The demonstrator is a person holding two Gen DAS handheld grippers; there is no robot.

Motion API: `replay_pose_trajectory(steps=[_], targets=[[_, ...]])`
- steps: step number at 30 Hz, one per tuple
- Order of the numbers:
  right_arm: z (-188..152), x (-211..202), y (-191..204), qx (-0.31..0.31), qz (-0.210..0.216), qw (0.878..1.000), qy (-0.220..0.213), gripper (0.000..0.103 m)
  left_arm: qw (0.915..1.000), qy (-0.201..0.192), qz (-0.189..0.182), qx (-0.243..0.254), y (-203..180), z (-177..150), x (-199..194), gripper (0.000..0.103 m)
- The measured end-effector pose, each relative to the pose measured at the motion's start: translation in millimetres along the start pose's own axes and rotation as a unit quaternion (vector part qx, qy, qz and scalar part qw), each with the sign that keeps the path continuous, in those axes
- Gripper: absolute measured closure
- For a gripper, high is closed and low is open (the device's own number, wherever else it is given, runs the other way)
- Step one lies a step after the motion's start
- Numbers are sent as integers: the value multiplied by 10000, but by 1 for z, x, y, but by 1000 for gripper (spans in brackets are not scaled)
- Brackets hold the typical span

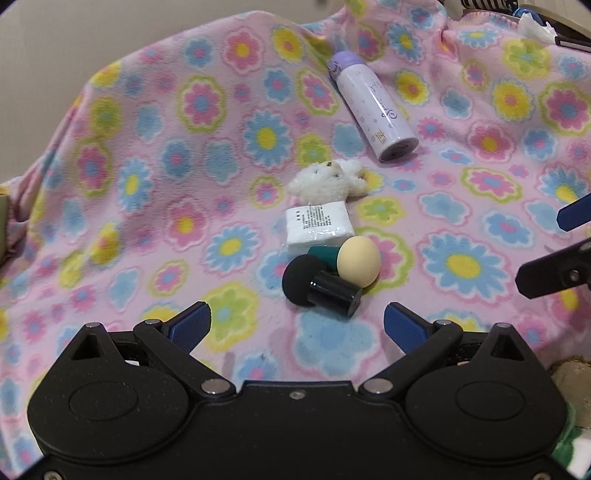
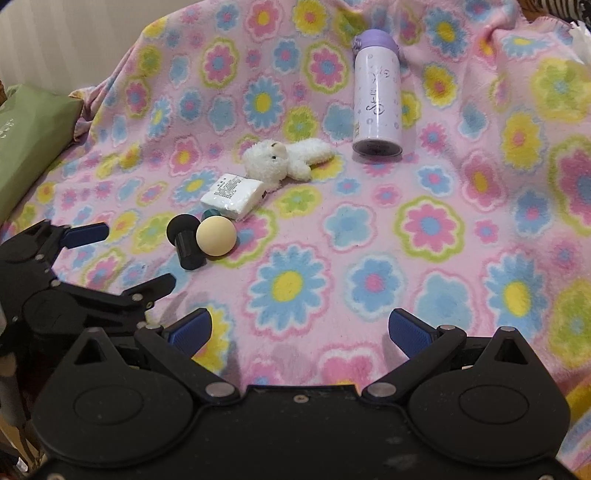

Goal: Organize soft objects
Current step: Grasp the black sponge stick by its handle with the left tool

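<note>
Several small things lie on a pink flowered blanket [image 1: 147,184]. A white plush toy [image 1: 328,179] lies behind a white tissue pack [image 1: 319,227]. In front of the pack are a cream sponge puff [image 1: 358,266] on a teal handle and a black sponge puff [image 1: 306,280] with a black handle. My left gripper [image 1: 297,325] is open just short of the black puff, holding nothing. In the right wrist view the plush [image 2: 284,160], pack [image 2: 232,195], cream puff [image 2: 216,236] and black puff [image 2: 184,236] lie far left of my open, empty right gripper [image 2: 299,332].
A lilac bottle [image 1: 373,107] with a purple cap lies on its side behind the plush, also seen as the bottle [image 2: 376,96]. A green cushion [image 2: 29,140] sits off the blanket's left edge. Crumpled white paper [image 1: 535,26] lies at the far right.
</note>
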State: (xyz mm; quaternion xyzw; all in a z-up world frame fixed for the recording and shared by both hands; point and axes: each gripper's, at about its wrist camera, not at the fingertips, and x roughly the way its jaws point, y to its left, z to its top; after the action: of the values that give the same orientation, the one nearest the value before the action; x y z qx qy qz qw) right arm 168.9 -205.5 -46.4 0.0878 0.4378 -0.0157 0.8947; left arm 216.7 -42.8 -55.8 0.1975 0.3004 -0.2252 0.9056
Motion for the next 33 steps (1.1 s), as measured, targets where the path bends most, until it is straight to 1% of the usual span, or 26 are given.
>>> replay_pose_trajectory(steps=[4,7,8,9,10,12,14,15,17,19,22,25,28,30,33], targets=[[2,8,-1,78,27,9999,80,0,9998,18,-174,9,5,0,16,6],[2,13,-2,126,44,9998,150,0,9995,-5,-289,106,8,0,25,15],[2,15,-2,140,44,9998,166,0,9993,-11,-328,149,8,0,27,16],[2,16,-3,151,52,9997,182,0,9991,-25,-386,195,8,0,29,18],[2,17,-3,162,58,9997,197,0,9988,-35,-442,228,9,0,30,24],[2,19,-4,191,66,9996,216,0,9979,-62,-572,286,10,0,33,27],[2,20,-4,208,69,9995,234,0,9970,-100,-709,294,11,1,35,33],[2,20,-4,214,71,9994,243,0,9965,-102,-774,283,12,2,36,35],[2,21,-4,218,75,9994,262,0,9955,-89,-914,236,14,4,39,43],[1,22,-3,217,76,9994,276,0,9940,-71,-1083,137,15,5,42,48],[1,22,-4,228,67,9993,279,0,9941,-98,-1072,-139,17,4,41,48],[1,23,-3,237,42,9993,280,0,9946,-149,-943,-408,21,-1,35,48],[4,24,-3,231,9,9994,265,0,9943,-250,-716,-755,34,-9,28,48],[7,26,-1,219,-2,9994,251,0,9937,-307,-454,-982,46,-13,26,48],[14,29,4,181,-18,9996,218,0,9920,-240,121,-1231,66,-16,31,48]])
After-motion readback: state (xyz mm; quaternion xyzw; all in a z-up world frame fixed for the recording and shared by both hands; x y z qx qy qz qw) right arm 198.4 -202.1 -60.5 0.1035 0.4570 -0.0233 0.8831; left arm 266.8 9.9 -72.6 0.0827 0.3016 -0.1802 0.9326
